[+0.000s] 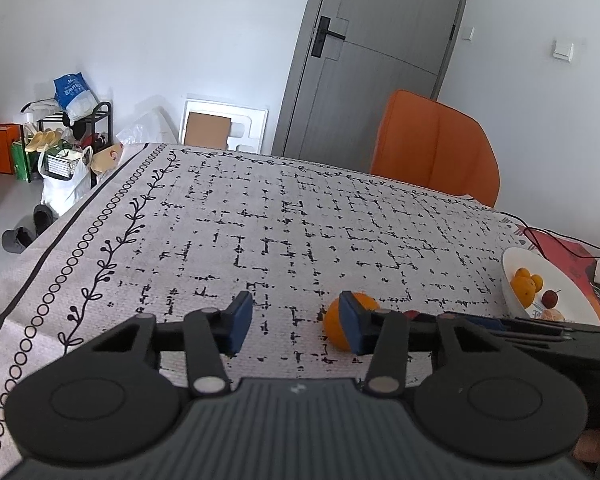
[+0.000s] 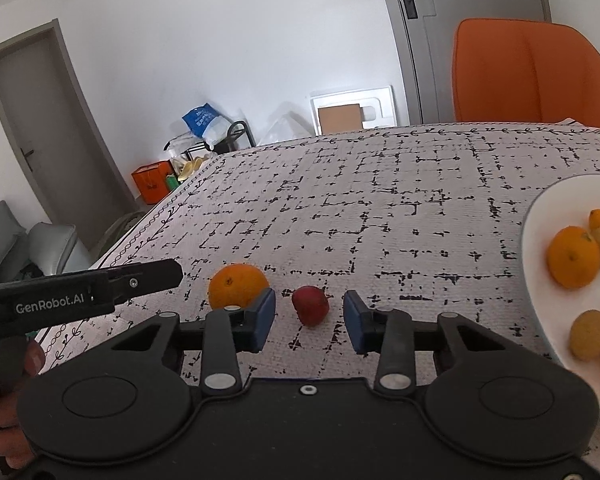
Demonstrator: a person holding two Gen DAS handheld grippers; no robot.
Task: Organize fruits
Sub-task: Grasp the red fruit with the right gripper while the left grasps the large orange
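Observation:
An orange (image 1: 334,322) lies on the patterned tablecloth, half hidden behind the right-hand finger of my left gripper (image 1: 296,322), which stands open with only cloth in its gap. In the right wrist view the same orange (image 2: 238,286) sits just beyond my right gripper's left finger. A small red fruit (image 2: 310,306) lies between the blue pads of my right gripper (image 2: 310,320), with a gap on each side; that gripper is open. A white plate (image 2: 540,216) at the right holds oranges, small yellow fruits and a peeled tangerine. The plate (image 1: 508,264) also shows in the left wrist view.
An orange chair (image 1: 436,144) stands at the table's far side before a grey door (image 1: 364,60). A red cable (image 1: 556,240) and small devices lie beyond the plate. Bags, a rack and shoes (image 1: 60,152) crowd the floor past the table's left edge.

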